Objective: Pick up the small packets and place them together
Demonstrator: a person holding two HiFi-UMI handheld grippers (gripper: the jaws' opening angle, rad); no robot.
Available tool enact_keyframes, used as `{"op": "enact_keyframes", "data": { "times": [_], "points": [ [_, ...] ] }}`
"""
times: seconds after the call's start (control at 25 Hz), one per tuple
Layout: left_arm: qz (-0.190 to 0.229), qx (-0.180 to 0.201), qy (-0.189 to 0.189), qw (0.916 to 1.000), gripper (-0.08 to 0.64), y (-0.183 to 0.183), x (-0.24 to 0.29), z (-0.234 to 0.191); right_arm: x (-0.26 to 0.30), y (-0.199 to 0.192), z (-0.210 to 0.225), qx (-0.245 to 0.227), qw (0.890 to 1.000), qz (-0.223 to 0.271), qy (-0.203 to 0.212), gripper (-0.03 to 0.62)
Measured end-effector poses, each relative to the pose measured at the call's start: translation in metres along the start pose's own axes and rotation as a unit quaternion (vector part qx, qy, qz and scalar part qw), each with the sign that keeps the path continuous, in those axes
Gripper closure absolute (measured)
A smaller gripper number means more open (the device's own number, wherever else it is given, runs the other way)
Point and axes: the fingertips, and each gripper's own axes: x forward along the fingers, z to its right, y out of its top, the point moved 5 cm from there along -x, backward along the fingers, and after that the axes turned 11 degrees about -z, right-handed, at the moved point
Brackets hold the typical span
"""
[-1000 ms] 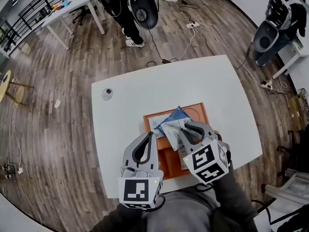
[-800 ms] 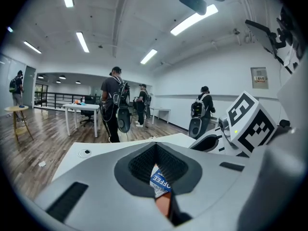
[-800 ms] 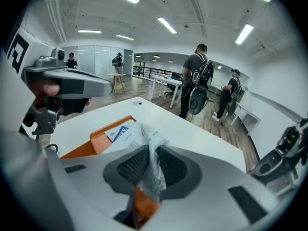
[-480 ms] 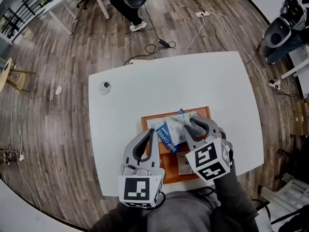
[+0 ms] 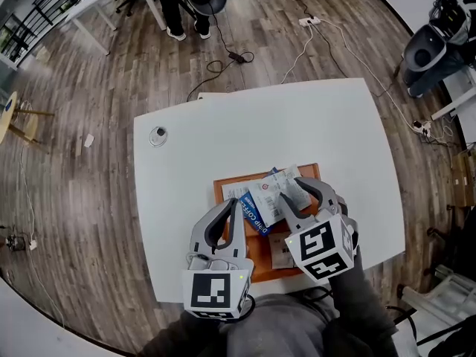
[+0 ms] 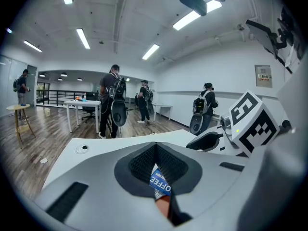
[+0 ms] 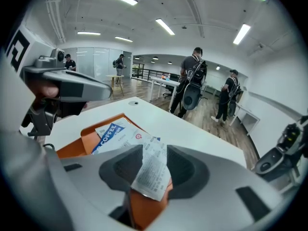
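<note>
An orange tray [image 5: 256, 257] near the table's front edge holds a pile of small packets: a blue drip-coffee packet [image 5: 255, 213] with white packets [image 5: 269, 193] lapping over it. My right gripper [image 5: 301, 190] is over the pile. Its jaws have just been opening, and a white printed packet [image 7: 153, 170] lies loose between them, on the tray [image 7: 77, 146] beside the blue packet [image 7: 107, 136]. My left gripper [image 5: 233, 209] is at the tray's left side with its fingertips together. The blue packet [image 6: 161, 186] shows through the gap behind the tips of the left gripper [image 6: 155, 146].
A brownish packet [image 5: 282, 252] lies in the tray's near part. A small round object [image 5: 157, 135] sits at the table's far left. People with backpacks stand on the wooden floor beyond the table, and cables [image 5: 223, 58] trail there.
The right gripper came down with a white packet onto the pile in the tray, and its jaws have spread apart. The left gripper sank slightly beside the tray.
</note>
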Motion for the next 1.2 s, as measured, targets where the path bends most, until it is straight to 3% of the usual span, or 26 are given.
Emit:
{"op": "enact_keyframes", "data": {
  "times": [0.84, 1.2],
  "points": [
    [-0.005, 0.02, -0.059, 0.998, 0.563, -0.04, -0.049, 0.026, -0.04, -0.053, -0.063, 0.032, 0.999, -0.02, -0.033, 0.443],
    [-0.028, 0.02, -0.07, 0.9969, 0.563, -0.069, -0.061, 0.023, -0.014, -0.104, -0.101, 0.032, 0.994, -0.106, -0.013, 0.425]
  ]
}}
